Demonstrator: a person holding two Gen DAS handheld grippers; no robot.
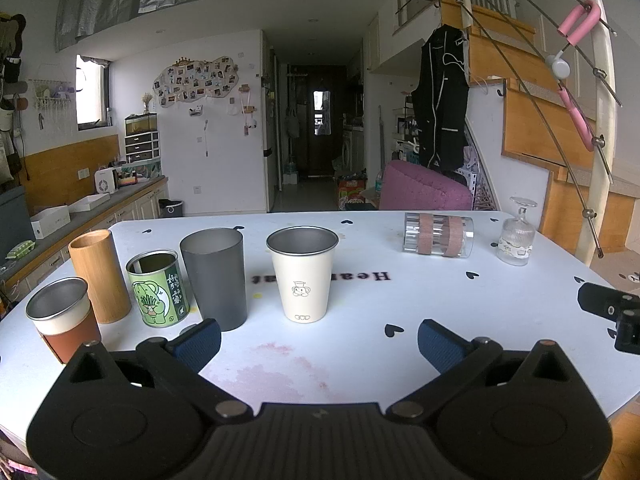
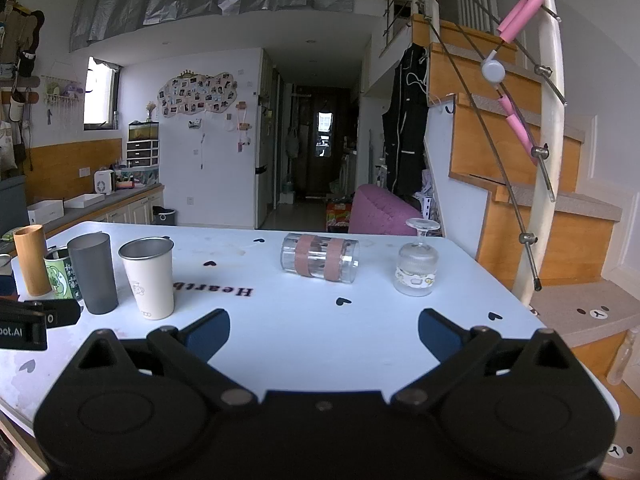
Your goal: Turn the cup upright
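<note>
Five cups stand upright in a row ahead and left of the left gripper (image 1: 319,340), whose jaws are spread and empty. Remaining: the clear banded cup (image 2: 319,258) lies on its side on the table (image 2: 320,332), ahead of the right gripper (image 2: 324,330), jaws likewise apart, and an apparently inverted stemmed glass (image 2: 416,266) stands further right.

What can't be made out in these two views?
- Table lettering, left wrist view: the white cup hides its middle.
- Brown-sleeved cup, right wrist view: cut off by the left edge.
- Green tin, right wrist view: mostly hidden behind the grey cup.
</note>
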